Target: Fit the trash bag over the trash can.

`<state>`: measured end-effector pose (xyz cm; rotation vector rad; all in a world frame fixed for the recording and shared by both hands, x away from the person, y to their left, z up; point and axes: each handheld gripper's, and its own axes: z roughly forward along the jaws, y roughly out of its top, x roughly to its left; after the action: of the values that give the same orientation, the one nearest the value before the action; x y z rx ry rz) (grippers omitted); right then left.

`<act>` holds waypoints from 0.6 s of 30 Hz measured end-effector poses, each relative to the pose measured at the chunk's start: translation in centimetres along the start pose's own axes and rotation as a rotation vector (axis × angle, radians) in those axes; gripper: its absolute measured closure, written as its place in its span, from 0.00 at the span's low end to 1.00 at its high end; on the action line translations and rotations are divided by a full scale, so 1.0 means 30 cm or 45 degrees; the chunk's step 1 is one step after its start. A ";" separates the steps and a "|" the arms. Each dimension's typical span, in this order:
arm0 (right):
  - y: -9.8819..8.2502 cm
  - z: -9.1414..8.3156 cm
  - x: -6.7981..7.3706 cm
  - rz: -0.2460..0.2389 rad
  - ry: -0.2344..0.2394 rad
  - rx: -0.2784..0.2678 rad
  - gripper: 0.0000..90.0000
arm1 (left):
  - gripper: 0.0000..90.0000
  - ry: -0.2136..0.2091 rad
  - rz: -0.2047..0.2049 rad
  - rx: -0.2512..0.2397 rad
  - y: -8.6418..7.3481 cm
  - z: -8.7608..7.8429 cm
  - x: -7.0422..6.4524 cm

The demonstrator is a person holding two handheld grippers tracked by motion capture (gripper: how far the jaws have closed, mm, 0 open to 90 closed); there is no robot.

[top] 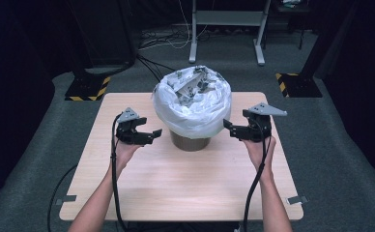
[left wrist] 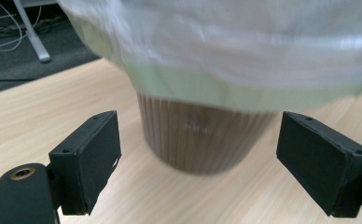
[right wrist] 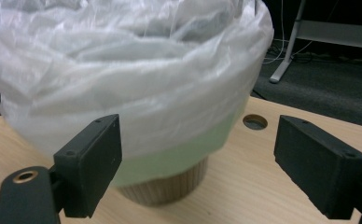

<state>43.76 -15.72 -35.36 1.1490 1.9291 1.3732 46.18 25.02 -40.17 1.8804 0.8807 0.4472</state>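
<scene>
Standing on table (top: pixel 176 183), brown ribbed bin (top: pixel 190 141), crumpled white bag liner (top: pixel 195 108) overhanging rim

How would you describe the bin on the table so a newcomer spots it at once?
Start at the light wooden table; near its far edge, midway between the left tongs and the right tongs, stands a small round brown bin. A crumpled white plastic bag lines it and folds down over its rim, with scraps inside. Nothing else stands on the table.
</scene>
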 end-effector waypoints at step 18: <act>-0.499 -0.011 -0.038 -0.003 -0.215 0.342 0.14 | 0.14 0.124 -0.110 0.281 -0.407 0.004 0.026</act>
<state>38.91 -18.85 -49.22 1.3386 2.0318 1.0006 42.14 28.74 -51.12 2.0243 1.1102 0.4045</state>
